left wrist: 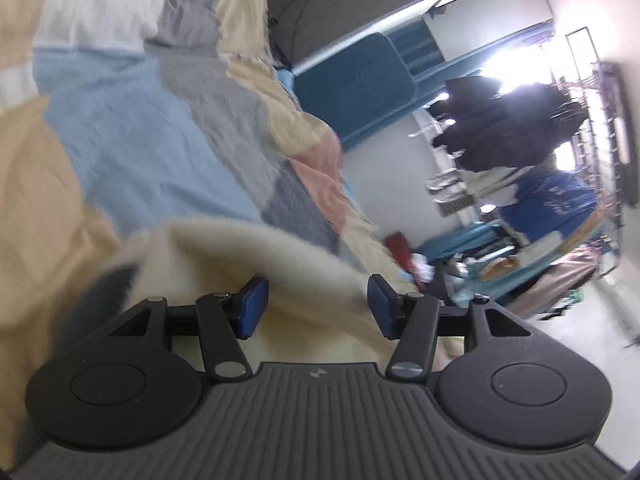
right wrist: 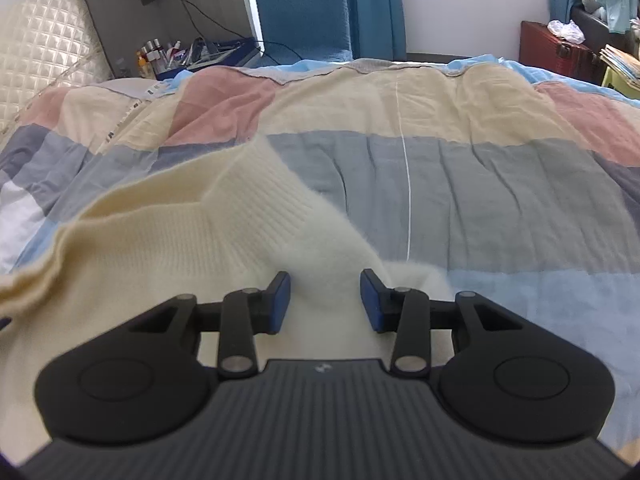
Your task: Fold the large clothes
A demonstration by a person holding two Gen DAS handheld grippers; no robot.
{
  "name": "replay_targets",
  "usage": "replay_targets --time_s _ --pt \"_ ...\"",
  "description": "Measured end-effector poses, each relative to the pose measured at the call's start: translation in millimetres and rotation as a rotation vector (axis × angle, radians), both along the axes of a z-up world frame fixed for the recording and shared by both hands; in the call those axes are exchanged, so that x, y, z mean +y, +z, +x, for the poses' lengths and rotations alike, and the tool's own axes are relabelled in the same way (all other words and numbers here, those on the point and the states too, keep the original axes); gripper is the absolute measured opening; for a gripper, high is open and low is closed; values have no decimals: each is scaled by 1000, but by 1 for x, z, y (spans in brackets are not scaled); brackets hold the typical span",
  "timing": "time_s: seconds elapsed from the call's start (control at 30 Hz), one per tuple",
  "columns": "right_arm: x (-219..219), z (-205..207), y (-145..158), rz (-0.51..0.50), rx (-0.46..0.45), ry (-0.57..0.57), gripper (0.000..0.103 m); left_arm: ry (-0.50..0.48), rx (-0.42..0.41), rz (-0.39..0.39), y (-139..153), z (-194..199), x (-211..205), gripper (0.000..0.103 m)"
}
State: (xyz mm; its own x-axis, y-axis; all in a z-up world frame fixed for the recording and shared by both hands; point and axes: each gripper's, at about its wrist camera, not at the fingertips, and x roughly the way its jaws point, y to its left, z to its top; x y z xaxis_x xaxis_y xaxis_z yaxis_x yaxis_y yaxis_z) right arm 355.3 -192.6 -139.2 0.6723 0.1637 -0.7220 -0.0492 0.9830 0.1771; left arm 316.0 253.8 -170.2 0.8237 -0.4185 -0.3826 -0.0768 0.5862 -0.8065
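Now: one cream sweater [right wrist: 168, 236] on one bed, and two grippers working it. The sweater lies on the patchwork quilt [right wrist: 500, 184], toward the near left of the bed in the right wrist view, its ribbed band [right wrist: 256, 184] raised in a ridge running away from the camera.

Right gripper [right wrist: 325, 300]: two blue pads [right wrist: 280, 300], spread, fuzzy cream knit lying in the gap between them; the pads do not press on it. Left gripper [left wrist: 318, 306]: also two blue pads [left wrist: 252, 308], spread apart, a fold of the sweater [left wrist: 248, 252] humped just ahead of and between them, no pinch visible. That view is tilted and motion-blurred.

Materials: sweater is soft knit, ribbed at the band, fluffy near the right gripper. Quilt is crinkled cloth in blocks of cream, pink, grey, pale blue and white. One white cord [right wrist: 404, 168] runs straight down the quilt, just right of the sweater. One quilted, diamond-stitched headboard [right wrist: 44, 40] at far left.

Edges: quilt to the right of the sweater is flat and bare up to the far bed edge. Beyond it, blue curtains [right wrist: 320, 4], a shelf with several small bottles [right wrist: 154, 54], one dark red case [right wrist: 556, 52]. In the left view, a rack of dark clothes [left wrist: 508, 120] stands against a bright window.
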Motion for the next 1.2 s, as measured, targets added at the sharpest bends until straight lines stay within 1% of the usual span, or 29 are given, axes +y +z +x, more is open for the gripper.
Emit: replay_targets --time_s 0.1,0.17,0.23,0.27,0.3,0.33,0.4,0.47,0.5,0.6,0.7,0.77,0.83,0.9,0.97,1.0,1.03,1.07,1.1,1.2 --pt "-1 2 2 24 -13 14 42 25 7 59 -1 3 0 61" --pt "-4 -1 7 40 -25 15 42 63 6 105 2 0 0 61" --pt "-6 -4 13 57 -37 26 43 108 -25 161 9 -6 -1 61" --pt "-6 -8 17 60 -48 40 46 128 -37 182 12 -9 0 61" --pt "-5 -13 19 53 -59 56 55 142 -41 197 15 -11 1 61" --pt "-5 -16 21 41 -71 73 62 145 -38 202 17 -14 3 61" --pt "-2 -24 26 -1 -90 110 63 155 -24 210 21 -18 6 61" --pt "0 -30 28 -32 -88 138 63 152 -18 245 26 -23 4 61" --pt "0 -32 28 -34 -81 156 63 147 -6 277 29 -25 2 61" --pt "5 -42 28 -46 -71 222 63 106 28 369 32 -31 -9 61" --pt "13 -48 24 -71 -47 295 63 59 71 429 27 -36 -23 61" --pt "20 -49 18 -130 -32 321 63 38 93 469 22 -38 -30 61" --pt "29 -50 10 -237 -23 333 62 26 107 505 16 -38 -36 61" --pt "37 -49 -2 -367 -14 340 61 19 113 533 13 -37 -39 61" --pt "40 -50 -7 -427 -20 342 50 26 118 546 11 -35 -41 61" --pt "39 -49 -7 -445 -25 324 34 31 119 549 10 -34 -41 61" --pt "36 -48 -4 -444 -36 297 21 36 117 550 11 -34 -41 61" --pt "29 -48 0 -421 -46 265 16 41 114 549 11 -35 -42 61" --pt "20 -47 5 -384 -59 223 13 46 111 547 11 -36 -41 61" --pt "-10 -47 24 -277 -124 63 12 52 107 549 13 -36 -40 61"
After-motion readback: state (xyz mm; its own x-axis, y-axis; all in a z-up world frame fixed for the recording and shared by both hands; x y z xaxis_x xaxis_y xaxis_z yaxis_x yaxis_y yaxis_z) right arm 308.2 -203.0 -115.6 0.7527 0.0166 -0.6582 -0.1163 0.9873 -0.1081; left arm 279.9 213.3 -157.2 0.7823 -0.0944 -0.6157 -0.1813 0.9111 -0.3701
